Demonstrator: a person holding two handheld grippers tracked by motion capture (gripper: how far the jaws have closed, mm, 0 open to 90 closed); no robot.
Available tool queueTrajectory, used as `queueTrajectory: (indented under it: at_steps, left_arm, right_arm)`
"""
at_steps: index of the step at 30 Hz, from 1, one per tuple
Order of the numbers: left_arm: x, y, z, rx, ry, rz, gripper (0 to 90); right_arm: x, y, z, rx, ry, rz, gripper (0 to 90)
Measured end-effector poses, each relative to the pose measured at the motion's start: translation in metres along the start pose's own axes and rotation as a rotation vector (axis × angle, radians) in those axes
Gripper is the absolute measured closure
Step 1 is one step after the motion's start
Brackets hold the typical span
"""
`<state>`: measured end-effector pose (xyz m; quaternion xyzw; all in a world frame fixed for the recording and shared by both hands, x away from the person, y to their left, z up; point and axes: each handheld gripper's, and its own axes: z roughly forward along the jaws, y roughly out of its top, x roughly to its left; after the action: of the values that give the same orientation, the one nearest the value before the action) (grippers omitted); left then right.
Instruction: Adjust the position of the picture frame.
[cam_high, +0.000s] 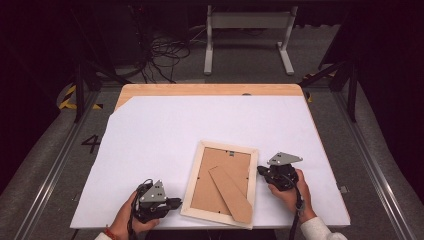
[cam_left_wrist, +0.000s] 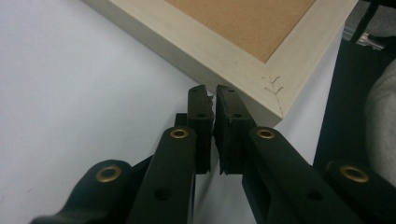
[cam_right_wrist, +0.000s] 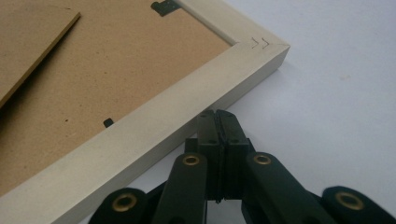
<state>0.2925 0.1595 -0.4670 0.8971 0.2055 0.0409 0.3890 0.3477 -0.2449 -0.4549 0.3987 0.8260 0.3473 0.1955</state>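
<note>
Your left gripper (cam_high: 176, 202) and right gripper (cam_high: 260, 170) both have their jaws closed on nothing. Each sits just beside the picture frame (cam_high: 220, 216), which lies face down on the white sheet (cam_high: 150, 135)

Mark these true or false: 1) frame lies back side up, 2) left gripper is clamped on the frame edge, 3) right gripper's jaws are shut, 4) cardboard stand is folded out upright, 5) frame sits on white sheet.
1) True. The picture frame lies with its brown backing board up.
2) False. The left gripper has its jaws together with nothing between them, tips beside the frame's corner.
3) True. The right gripper has its jaws together, right at the frame's outer edge.
4) False. The cardboard stand lies flat on the backing.
5) True. The frame rests on the white sheet covering the table.
</note>
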Motion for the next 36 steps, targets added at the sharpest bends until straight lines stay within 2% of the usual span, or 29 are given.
queueTrajectory:
  at_steps: [3,16,20,24,26,29,31,32,34,36]
  left_arm:
    - [0.0,0.001,0.001,0.007,0.006,0.009,84.8]
    - [-0.001,0.001,0.001,0.011,0.002,-0.002,85.1]
    - [-0.002,0.001,0.001,0.01,0.019,0.006,85.0]
    - [-0.002,0.002,0.001,0.011,0.014,0.013,84.8]
    - [-0.004,0.0,-0.002,0.011,0.006,0.019,81.7]
    - [-0.013,-0.005,-0.01,0.02,-0.001,0.028,81.8]
    - [-0.023,-0.011,-0.018,0.002,-0.026,0.016,81.8]
    - [-0.023,-0.011,-0.018,0.002,-0.026,0.016,81.8]
    - [-0.034,-0.012,-0.021,0.001,-0.046,0.043,81.9]
    - [-0.043,-0.012,-0.018,0.007,-0.063,0.052,81.6]
  right_arm:
    - [0.001,0.003,0.003,-0.001,-0.002,-0.005,90.0]
    - [0.006,0.021,0.022,0.002,-0.005,-0.021,90.0]
    - [0.007,0.021,0.023,0.0,-0.005,-0.033,90.0]
    - [0.008,0.019,0.021,-0.006,-0.005,-0.047,88.6]
    - [0.009,0.017,0.018,-0.003,0.003,-0.053,87.6]
    - [0.014,0.013,0.013,0.003,0.014,-0.074,87.9]
    - [0.015,0.01,0.01,0.003,0.028,-0.081,87.8]
    - [0.016,0.008,0.008,0.003,0.031,-0.08,87.8]
    - [0.017,0.007,0.007,0.003,0.035,-0.082,87.8]
    - [0.019,0.006,0.005,0.006,0.04,-0.09,88.5]
